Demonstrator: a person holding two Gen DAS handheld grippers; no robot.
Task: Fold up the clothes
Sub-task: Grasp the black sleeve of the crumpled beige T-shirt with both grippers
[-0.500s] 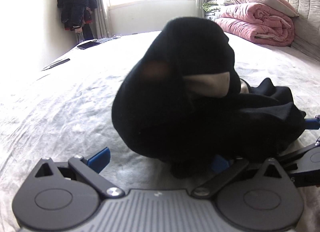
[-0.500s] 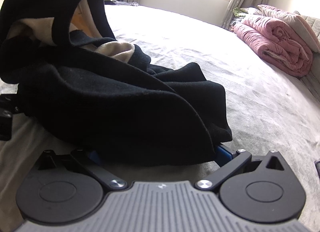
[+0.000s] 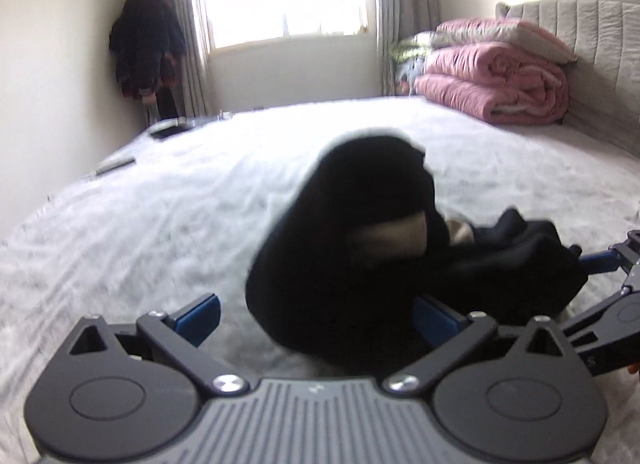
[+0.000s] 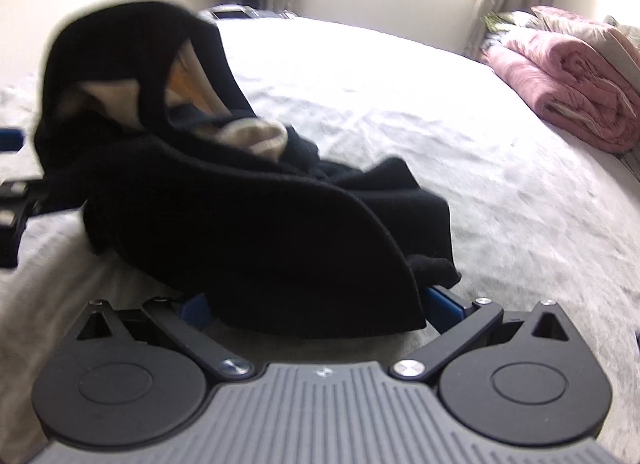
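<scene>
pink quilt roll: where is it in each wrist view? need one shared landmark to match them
Left wrist: pink quilt roll upper right, on the bed against the grey headboard.
Right wrist: pink quilt roll at the right edge, upper half.
Shared landmark: the black garment heaped on the bed, just beyond each tool.

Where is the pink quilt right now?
The pink quilt lies folded at the far right of the bed, against the grey headboard.

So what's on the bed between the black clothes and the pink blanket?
Nothing. In the right wrist view, only bare grey bed sheet lies between the black garment and the folded pink blanket.
</scene>
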